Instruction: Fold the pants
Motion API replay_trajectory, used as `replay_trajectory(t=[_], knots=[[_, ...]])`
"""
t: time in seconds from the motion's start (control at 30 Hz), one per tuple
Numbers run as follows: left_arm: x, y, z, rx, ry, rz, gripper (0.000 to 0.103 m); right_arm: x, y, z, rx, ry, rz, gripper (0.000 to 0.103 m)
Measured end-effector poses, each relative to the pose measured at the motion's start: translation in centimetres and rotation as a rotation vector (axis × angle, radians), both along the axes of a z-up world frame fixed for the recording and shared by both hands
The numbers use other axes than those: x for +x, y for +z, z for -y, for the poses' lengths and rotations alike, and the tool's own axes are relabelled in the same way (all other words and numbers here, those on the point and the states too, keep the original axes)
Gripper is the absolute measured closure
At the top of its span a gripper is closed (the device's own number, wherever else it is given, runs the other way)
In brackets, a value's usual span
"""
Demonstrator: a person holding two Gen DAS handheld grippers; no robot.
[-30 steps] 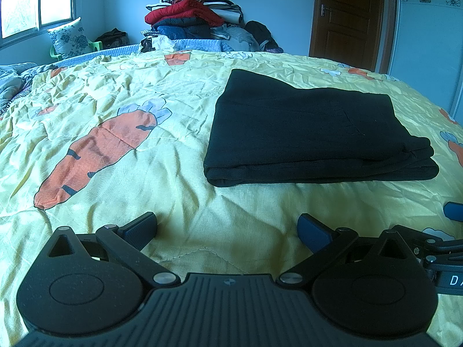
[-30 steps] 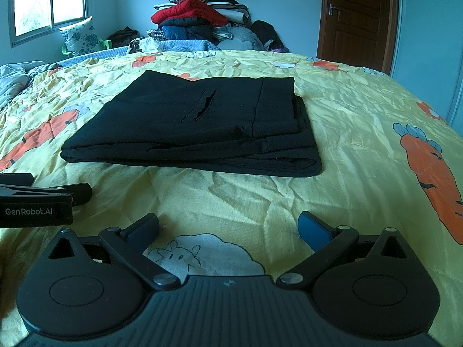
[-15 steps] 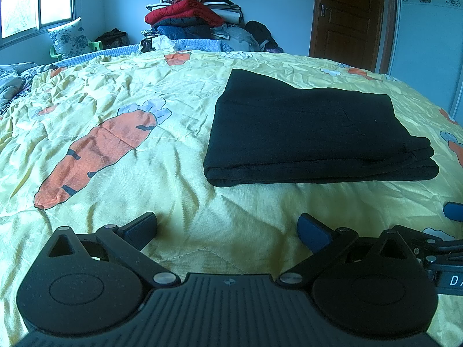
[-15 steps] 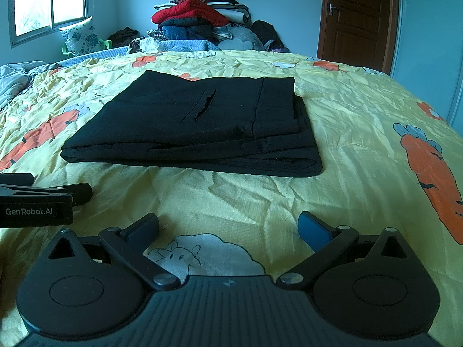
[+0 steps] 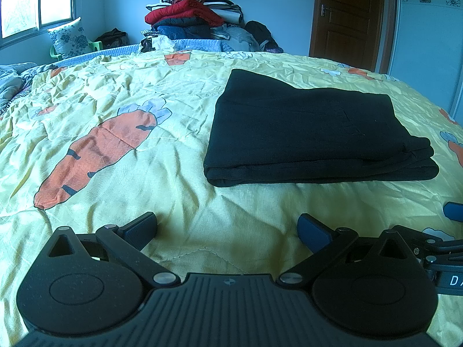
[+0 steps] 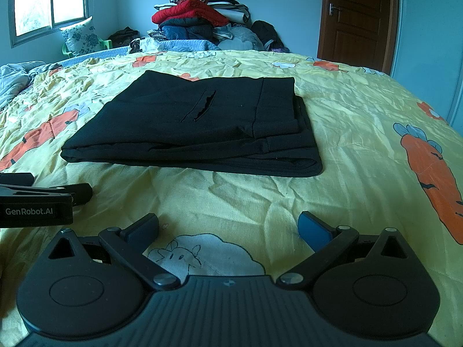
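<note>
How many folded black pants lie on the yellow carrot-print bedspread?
1: the folded black pants lie mid-bed on the yellow carrot-print bedspread, ahead of both open grippers. The clothes heap behind may hide more.

A home bedroom: carrot-print bedspread [image 5: 173, 150], heaped clothes [image 5: 196, 20], pillow [image 5: 71, 39], wooden door [image 5: 350, 17].

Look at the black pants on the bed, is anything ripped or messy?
Nothing looks ripped. The black pants lie folded flat on the carrot quilt. The slit on top looks like a gaping pocket opening, not a tear. The lower layers stick out slightly at the right edge.
</note>
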State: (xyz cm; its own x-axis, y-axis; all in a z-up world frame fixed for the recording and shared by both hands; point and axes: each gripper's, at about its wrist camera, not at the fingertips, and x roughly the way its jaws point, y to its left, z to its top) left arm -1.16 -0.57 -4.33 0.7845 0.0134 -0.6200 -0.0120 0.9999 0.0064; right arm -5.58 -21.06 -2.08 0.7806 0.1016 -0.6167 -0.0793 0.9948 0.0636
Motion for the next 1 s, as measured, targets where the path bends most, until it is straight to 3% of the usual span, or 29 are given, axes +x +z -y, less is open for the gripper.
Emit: replay_trajectory(t=[1.0], knots=[[0.01,-0.02,-0.01,0.0,0.0,0.0,0.0,0.18,-0.03,-0.16,-0.002,-0.006,-0.001,0.0]])
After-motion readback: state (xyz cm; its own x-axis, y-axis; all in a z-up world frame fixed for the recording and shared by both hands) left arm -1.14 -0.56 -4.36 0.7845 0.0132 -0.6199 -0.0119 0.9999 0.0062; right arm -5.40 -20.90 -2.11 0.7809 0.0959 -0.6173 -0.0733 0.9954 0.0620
